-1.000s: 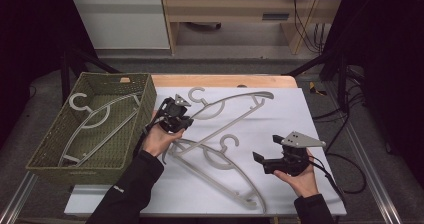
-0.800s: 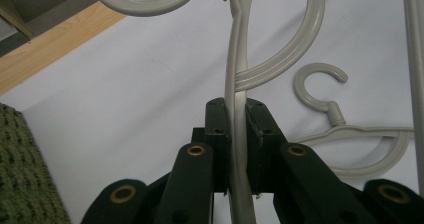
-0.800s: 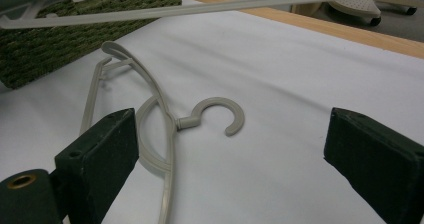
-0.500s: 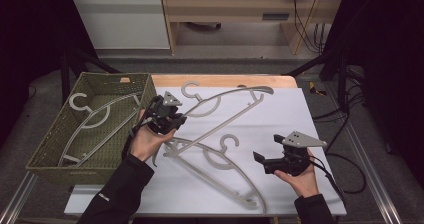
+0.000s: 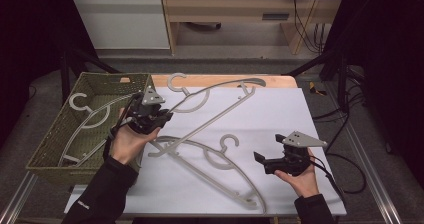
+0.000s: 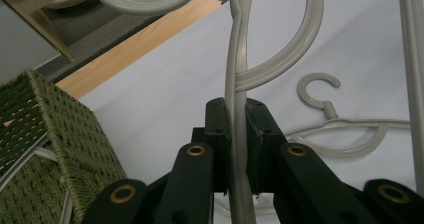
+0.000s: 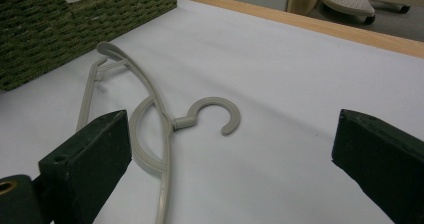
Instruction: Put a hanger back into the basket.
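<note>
Gripping one of three hangers (image 5: 210, 101), left fingers (image 6: 220, 129) clamp; right fingers (image 7: 85, 169) gape empty.

A white cabinet (image 5: 119, 16) stands far left, a wooden shelf unit (image 5: 235, 11) beside it, on grey floor (image 5: 220, 59)

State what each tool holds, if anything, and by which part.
The left tool is clamped on the thin arm of a grey plastic coat hanger, below its hook. The right tool stands open and holds nothing.
</note>
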